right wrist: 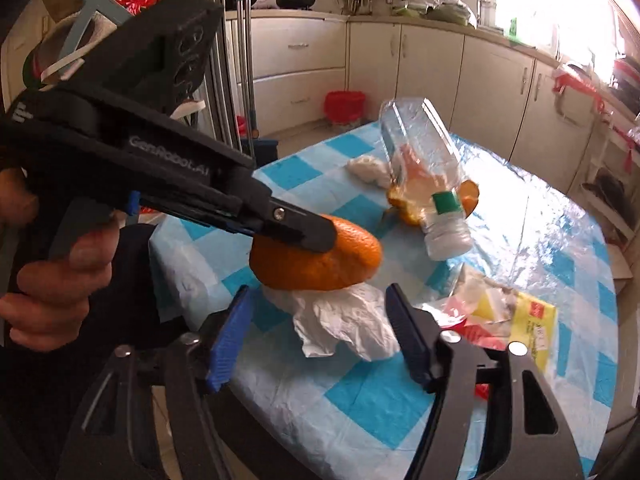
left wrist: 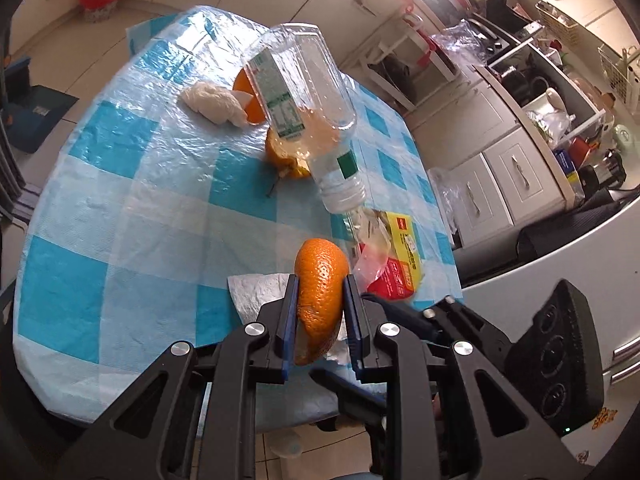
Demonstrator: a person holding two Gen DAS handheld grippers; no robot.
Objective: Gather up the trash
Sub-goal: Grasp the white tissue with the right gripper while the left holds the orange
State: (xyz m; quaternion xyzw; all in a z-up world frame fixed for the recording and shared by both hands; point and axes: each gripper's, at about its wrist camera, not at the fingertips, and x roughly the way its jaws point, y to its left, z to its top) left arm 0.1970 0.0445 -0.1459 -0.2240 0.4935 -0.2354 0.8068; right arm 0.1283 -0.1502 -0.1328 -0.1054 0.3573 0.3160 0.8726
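Note:
My left gripper [left wrist: 320,304] is shut on a piece of orange peel [left wrist: 320,292] and holds it above the table's near edge; the peel [right wrist: 320,260] also shows in the right wrist view, with the left gripper [right wrist: 320,236] clamped on it. My right gripper [right wrist: 316,320] is open and empty, just in front of a crumpled white tissue [right wrist: 344,320]. A clear plastic bottle [left wrist: 304,92] lies tilted on more orange peel [left wrist: 288,156]. A second white tissue [left wrist: 212,104] lies farther back. A yellow and red wrapper [left wrist: 396,256] lies at the right.
The round table has a blue and white checked cloth [left wrist: 120,200]. A red bin [right wrist: 344,106] stands on the floor beyond the table. Kitchen cabinets [right wrist: 440,64] and cluttered shelves [left wrist: 552,92] line the walls.

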